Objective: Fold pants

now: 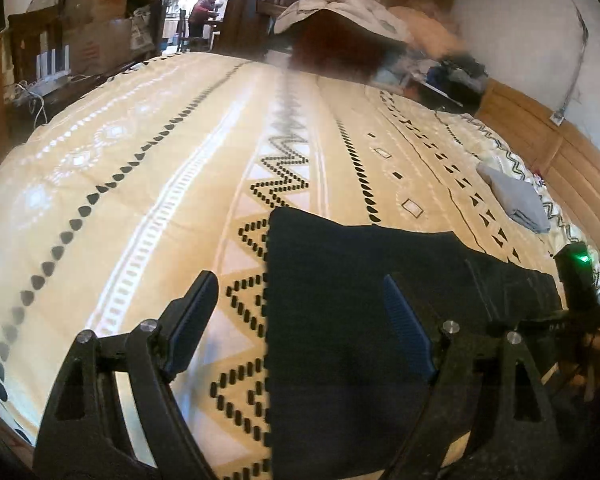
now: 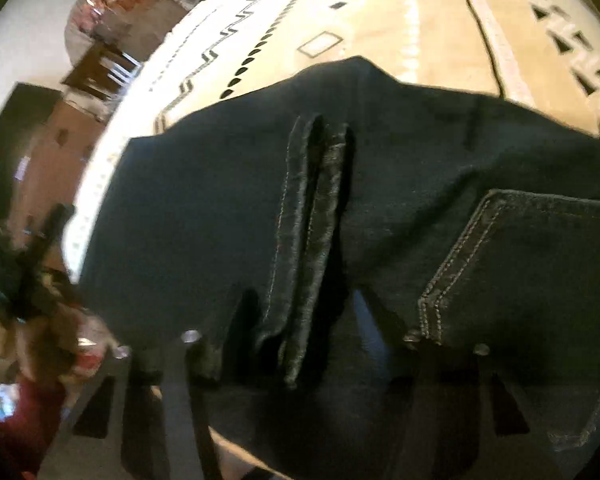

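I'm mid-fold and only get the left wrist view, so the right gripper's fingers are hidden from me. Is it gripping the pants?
Observer: Not clamped, it seems. The right gripper has its fingers apart, with a stitched fold of the pants between them.
Operator: Which part of the pants is that?
Observer: A stitched pocket lies just right of that fold.
Operator: Does the cloth lie flat there?
Observer: No, the fold stands up in ridges.
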A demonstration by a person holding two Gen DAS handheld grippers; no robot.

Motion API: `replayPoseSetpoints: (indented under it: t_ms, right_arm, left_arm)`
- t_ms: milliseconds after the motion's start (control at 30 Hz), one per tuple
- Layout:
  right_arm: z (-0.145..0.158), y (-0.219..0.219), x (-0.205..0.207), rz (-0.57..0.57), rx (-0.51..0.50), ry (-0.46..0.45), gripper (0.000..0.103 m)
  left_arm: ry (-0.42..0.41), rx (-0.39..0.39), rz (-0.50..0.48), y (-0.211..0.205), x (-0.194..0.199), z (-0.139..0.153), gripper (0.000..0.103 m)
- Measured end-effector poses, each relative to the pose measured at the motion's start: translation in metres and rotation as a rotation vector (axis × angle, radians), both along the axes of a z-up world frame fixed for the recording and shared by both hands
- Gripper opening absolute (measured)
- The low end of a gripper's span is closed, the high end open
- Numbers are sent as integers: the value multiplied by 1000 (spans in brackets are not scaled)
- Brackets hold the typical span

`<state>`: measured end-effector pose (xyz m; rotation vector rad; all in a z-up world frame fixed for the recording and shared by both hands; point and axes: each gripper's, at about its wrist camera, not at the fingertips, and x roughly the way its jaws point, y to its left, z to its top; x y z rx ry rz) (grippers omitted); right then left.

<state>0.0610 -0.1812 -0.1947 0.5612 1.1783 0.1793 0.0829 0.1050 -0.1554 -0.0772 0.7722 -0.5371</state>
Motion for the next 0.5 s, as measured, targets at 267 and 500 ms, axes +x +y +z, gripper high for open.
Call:
replayPoseSetpoints:
  t_ms: [267,500]
  right_arm:
    - [20,-6,-34,-136,119,-62,12]
    - [-21,-9,-29,-108,127,-31,11]
  left_arm:
    - [-24,27,-81,-16,-5,1,84]
    - [29,56,-216,-36,-21,-14,84]
